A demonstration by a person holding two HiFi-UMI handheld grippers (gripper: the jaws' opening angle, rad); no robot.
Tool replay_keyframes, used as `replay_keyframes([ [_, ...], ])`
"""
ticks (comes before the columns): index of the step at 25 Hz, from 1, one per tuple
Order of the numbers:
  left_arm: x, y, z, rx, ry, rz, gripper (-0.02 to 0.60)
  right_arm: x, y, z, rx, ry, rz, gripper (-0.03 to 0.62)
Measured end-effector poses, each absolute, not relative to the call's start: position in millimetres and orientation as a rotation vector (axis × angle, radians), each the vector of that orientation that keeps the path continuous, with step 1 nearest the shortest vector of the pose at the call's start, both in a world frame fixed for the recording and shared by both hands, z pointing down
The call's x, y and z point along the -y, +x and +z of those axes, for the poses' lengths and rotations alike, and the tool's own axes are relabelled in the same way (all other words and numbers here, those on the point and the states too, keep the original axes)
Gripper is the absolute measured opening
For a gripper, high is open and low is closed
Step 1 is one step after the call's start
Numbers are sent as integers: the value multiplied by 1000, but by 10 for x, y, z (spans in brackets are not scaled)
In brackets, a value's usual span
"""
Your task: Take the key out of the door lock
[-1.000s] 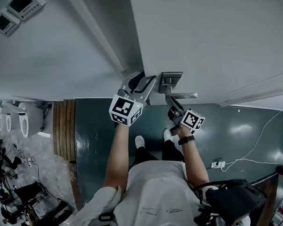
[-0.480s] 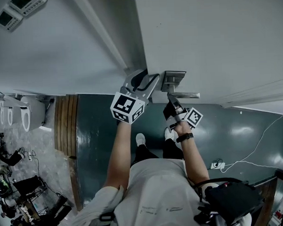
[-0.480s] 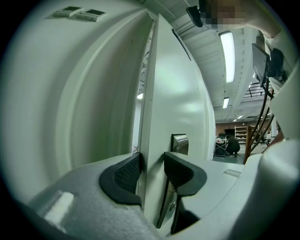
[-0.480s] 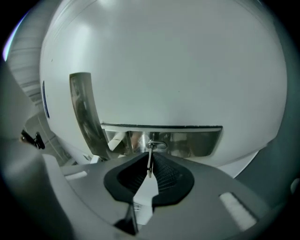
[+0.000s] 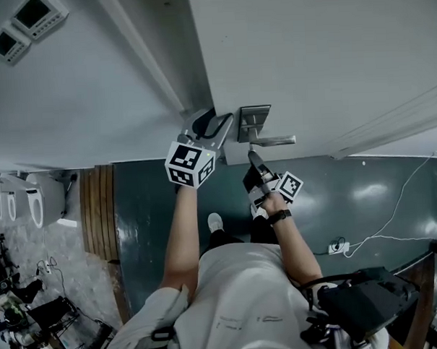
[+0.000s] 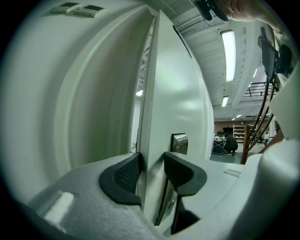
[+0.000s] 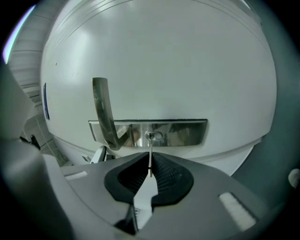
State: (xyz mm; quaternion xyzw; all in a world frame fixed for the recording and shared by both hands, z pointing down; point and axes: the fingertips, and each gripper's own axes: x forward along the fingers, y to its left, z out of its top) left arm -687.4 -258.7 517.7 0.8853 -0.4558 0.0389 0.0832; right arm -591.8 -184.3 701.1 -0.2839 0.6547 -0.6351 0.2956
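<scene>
The right gripper (image 7: 150, 163) has its jaws pressed together on the key (image 7: 150, 150). The key shows edge-on as a thin metal strip: its near end is pinched between the dark ribbed pads (image 7: 168, 174), and its far end meets the keyhole (image 7: 153, 136). I cannot tell how deep it sits there. The keyhole lies in a polished steel lock plate (image 7: 185, 132), just beyond the jaw tips. A lever handle (image 7: 104, 110) rises from the plate's left part in the right gripper view. Plate and handle are mounted on a plain white door (image 7: 164, 61).

The left gripper (image 6: 150, 171) is clamped on the door edge (image 6: 147, 117), with one black pad on each face of the leaf. Past its jaws, on the door face, a second steel plate (image 6: 179, 143) is visible. Farther off, the left gripper view shows a room with ceiling strip lights (image 6: 229, 47).

In the head view both grippers are raised to the door, side by side. The left marker cube (image 5: 190, 164) is near the edge and the right marker cube (image 5: 290, 186) is just beside the handle. Well beyond them lies a dark green floor (image 5: 155, 209) with a white cable (image 5: 394, 224) on it.
</scene>
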Motion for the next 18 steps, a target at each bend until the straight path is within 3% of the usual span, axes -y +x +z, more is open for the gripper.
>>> replay_keyframes([
  [5, 2600, -6880, 5195, 1360, 2653, 106, 161, 1548, -5787, 7053, -1772, -850, -1665, 28],
  [18, 2057, -7229, 5137, 1396, 2651, 53, 127, 1134, -5436, 5844, -2215, -1162, -1136, 29],
])
